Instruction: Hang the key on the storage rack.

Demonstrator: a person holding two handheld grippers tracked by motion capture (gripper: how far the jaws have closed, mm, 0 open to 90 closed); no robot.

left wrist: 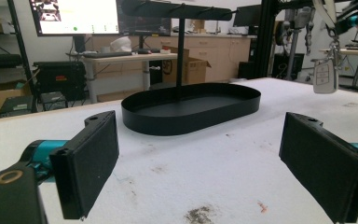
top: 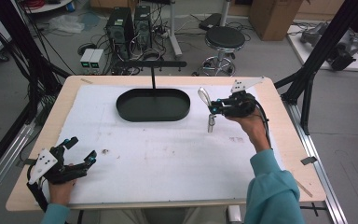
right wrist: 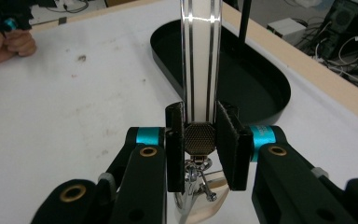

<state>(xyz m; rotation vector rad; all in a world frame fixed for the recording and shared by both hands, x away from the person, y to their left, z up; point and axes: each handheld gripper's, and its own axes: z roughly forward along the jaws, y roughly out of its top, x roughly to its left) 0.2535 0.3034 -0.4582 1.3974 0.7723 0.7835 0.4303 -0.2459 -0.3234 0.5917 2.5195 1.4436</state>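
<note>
Above the white cloth, to the right of the black oval tray, the right gripper is squeezed tight on a metal key clip, and a car key hangs below it. The key is picked up but not yet hung on the tray's bar. The left gripper rests wide open, holding nothing.
</note>
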